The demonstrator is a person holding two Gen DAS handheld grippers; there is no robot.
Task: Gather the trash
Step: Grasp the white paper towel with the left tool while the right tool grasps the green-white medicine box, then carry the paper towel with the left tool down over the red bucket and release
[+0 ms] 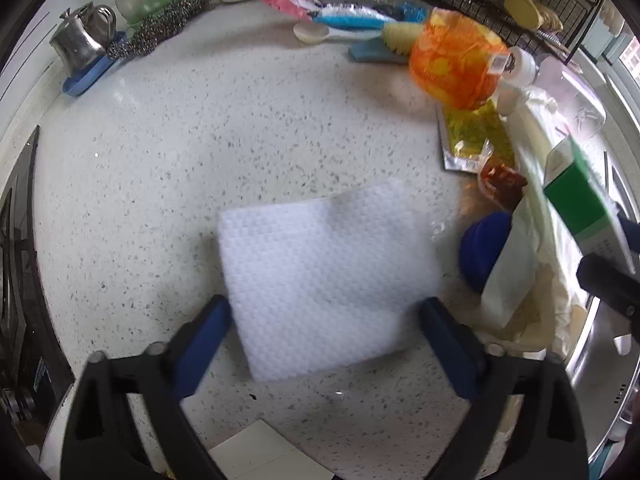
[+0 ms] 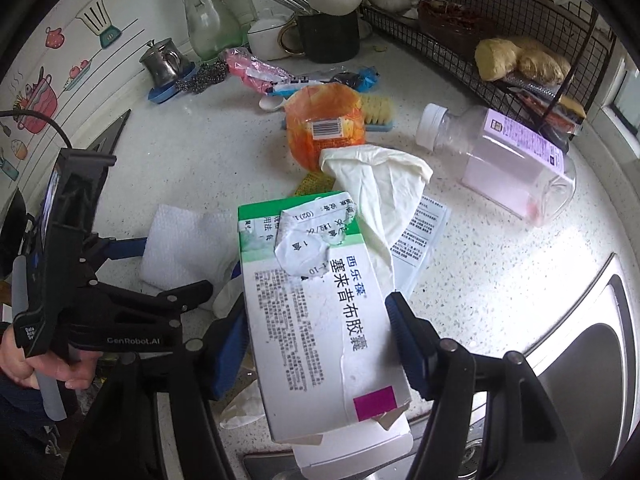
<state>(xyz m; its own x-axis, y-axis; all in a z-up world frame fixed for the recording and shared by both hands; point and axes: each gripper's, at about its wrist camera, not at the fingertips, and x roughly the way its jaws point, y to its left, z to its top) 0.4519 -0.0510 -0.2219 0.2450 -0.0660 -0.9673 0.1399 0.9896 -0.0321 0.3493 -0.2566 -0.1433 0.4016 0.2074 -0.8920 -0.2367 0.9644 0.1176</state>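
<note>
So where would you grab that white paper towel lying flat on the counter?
By its near edge, coming from above. The paper towel lies flat on the counter, and the left gripper straddles that edge with open jaws, so closing should pinch it into a fold.

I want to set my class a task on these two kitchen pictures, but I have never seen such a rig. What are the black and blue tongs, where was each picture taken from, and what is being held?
No robot here: a person holds a two-finger gripper in each hand, each carrying a fisheye camera looking along its fingers. The left wrist view shows the left gripper open, its fingers either side of a white paper towel lying on the speckled countertop. The right wrist view shows the right gripper closed on a green-and-white medicine box. An orange wrapper, a pale rubber glove and an empty clear bottle lie on the counter beyond.
</note>
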